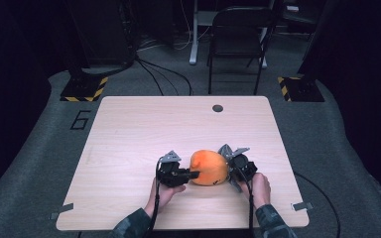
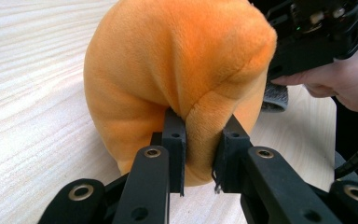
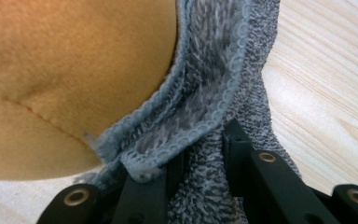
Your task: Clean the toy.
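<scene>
Left hand-held gripper (image 2: 200,154) lies low and level, its black jaws pinching a fold of the round orange plush cushion (image 2: 177,74) from that side, clamped tight on the soft fabric. The left hand (image 1: 164,194) sits behind it, forearm in a camouflage sleeve (image 1: 131,227) coming up from the near edge. Across the cushion, the right hand-held gripper (image 3: 200,163) tilts in from the other side, jaws closed on a grey knitted cloth (image 3: 223,93) with a looped edge, pressed right against the orange plush. The right hand (image 1: 261,188) grips its body, wrist angled inward. The cushion sits on the pale wooden table (image 1: 144,129), near the front edge, squeezed between both tools. A black folding chair (image 1: 238,34) stands beyond the far side.
</scene>
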{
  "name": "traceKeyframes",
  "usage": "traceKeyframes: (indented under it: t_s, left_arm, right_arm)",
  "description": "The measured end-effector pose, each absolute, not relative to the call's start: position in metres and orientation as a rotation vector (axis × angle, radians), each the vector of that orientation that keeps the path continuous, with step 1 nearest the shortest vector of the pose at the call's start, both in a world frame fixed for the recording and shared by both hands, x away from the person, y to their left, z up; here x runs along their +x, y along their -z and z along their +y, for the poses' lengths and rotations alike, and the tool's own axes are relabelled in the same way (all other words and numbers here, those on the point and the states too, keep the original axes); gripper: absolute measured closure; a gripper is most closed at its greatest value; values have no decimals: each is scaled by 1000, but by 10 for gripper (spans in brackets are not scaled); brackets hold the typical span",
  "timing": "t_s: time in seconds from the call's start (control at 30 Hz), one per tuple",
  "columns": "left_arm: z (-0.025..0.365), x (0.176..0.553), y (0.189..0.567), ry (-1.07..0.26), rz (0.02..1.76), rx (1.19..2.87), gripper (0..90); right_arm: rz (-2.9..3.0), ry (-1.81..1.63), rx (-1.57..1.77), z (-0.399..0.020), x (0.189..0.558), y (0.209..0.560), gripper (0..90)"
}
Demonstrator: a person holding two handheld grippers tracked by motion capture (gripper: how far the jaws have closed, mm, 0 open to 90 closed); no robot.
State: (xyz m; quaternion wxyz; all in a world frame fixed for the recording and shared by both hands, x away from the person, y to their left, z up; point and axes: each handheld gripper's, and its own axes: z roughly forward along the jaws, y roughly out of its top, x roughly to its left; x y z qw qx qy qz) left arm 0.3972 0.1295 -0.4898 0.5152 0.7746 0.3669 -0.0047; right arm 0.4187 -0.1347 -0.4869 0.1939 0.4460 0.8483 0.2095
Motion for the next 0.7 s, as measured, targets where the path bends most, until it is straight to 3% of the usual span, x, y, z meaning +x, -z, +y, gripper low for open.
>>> traceKeyframes:
  t_s: [0.4, 0.7]
  left_arm:
    - [131, 398, 490, 8, 889, 1855, 762]
    - [129, 398, 491, 3, 893, 1857, 749]
  right_arm:
    - [2197, -964, 1115, -131, 382, 405, 751]
    - [2252, -877, 1085, -111, 387, 426, 754]
